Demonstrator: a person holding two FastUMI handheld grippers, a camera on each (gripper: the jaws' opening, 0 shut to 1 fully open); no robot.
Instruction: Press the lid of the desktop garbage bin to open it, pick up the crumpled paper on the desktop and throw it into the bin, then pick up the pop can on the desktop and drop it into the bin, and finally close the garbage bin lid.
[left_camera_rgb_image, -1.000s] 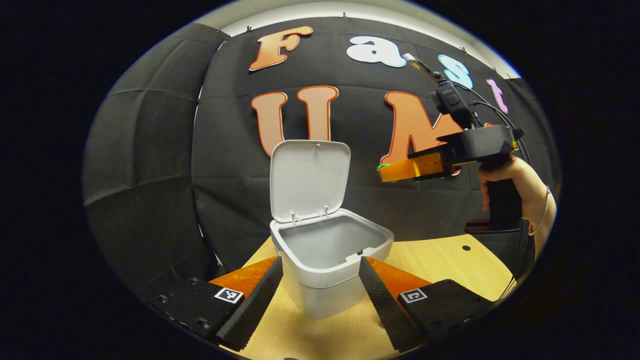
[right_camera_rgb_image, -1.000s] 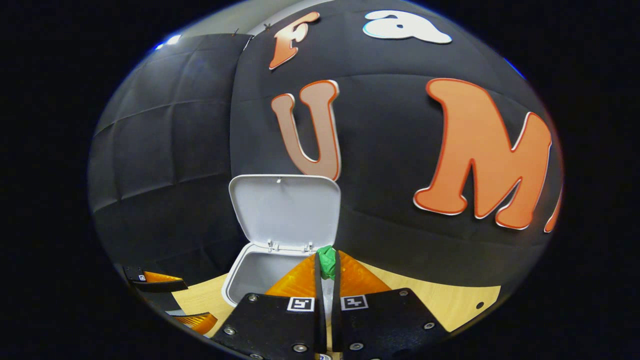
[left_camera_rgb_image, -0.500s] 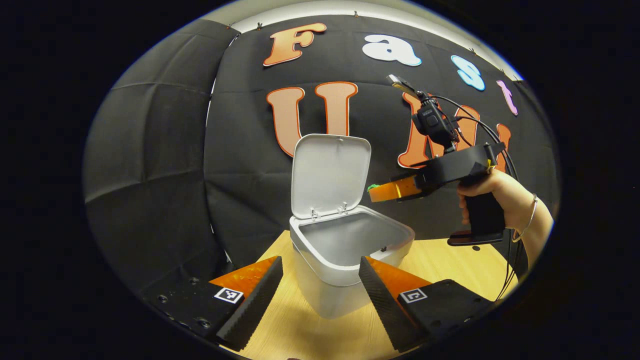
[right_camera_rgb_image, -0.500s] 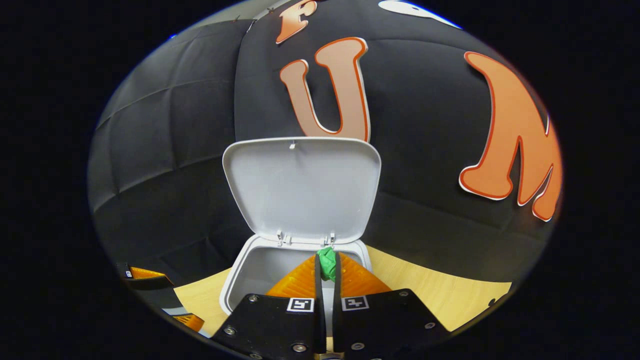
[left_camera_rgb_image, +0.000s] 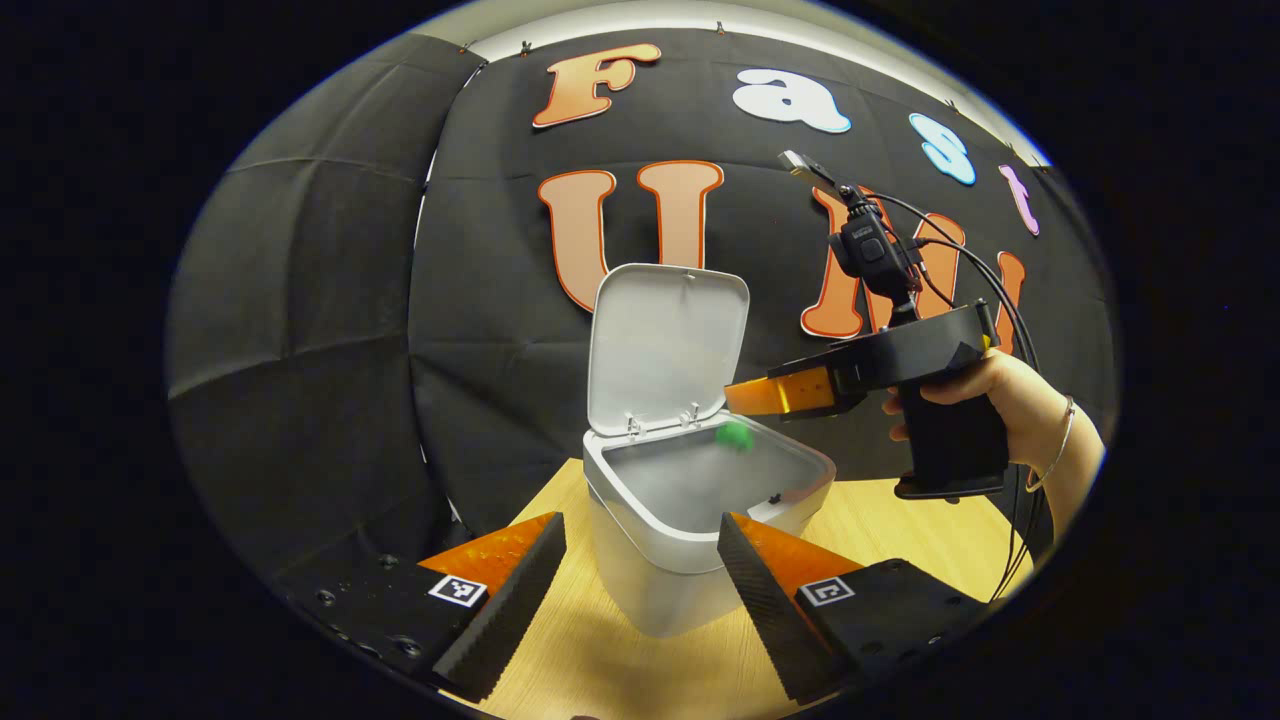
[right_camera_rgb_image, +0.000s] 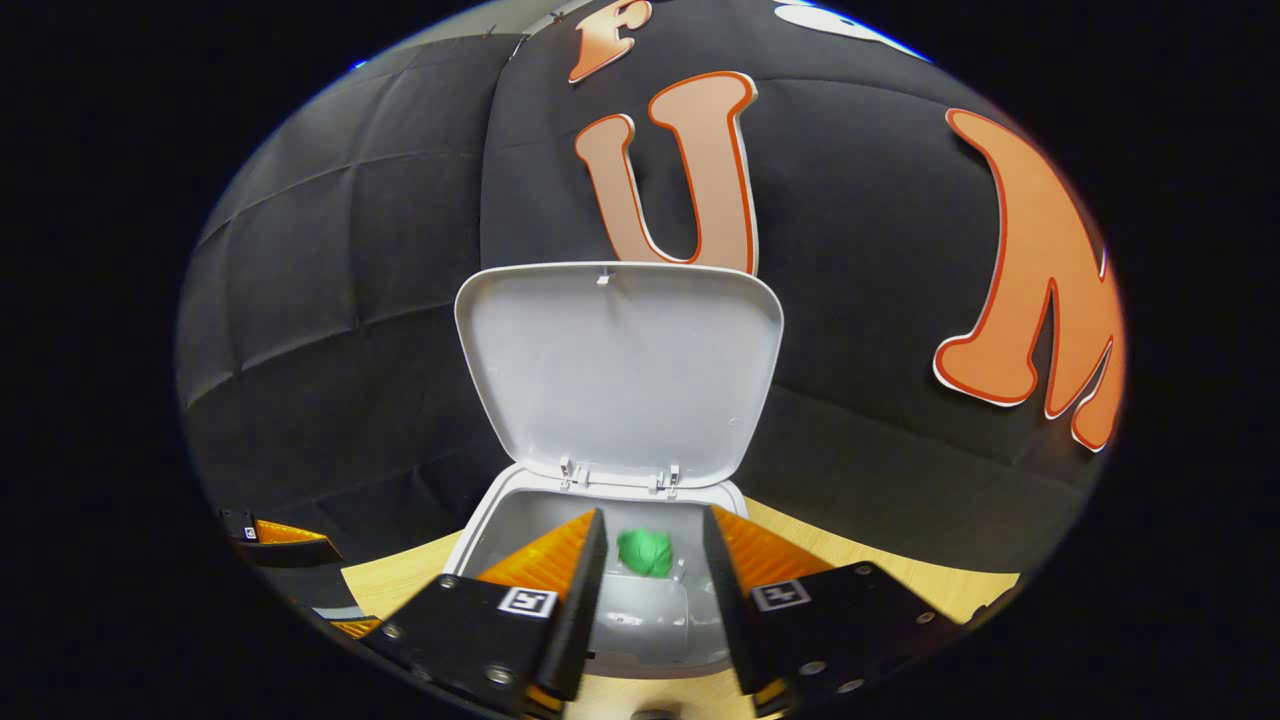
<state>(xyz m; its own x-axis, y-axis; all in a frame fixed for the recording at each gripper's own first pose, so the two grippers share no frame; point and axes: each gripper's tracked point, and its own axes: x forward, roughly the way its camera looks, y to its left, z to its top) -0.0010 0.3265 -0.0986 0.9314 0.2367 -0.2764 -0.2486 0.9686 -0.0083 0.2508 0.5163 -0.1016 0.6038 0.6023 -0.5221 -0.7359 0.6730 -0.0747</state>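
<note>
Bin (left_camera_rgb_image: 650, 560) smooth matt plastic; lid (right_camera_rgb_image: 620, 370) same; table (left_camera_rgb_image: 900, 530) light wood grain; paper (right_camera_rgb_image: 644, 552) crumpled.

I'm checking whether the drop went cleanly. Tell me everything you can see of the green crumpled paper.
The green crumpled paper is a small, roughly round wad with creased folds. It sits free between the fingers of the open right gripper, touching neither, over the mouth of the open bin. In the left gripper view it appears blurred just below the right gripper's tips, above the bin's rim. Whether it has landed cannot be told.

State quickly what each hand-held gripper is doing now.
Left hand-held gripper: open, holding nothing.
Right hand-held gripper: open, green crumpled paper loose over the bin.
</note>
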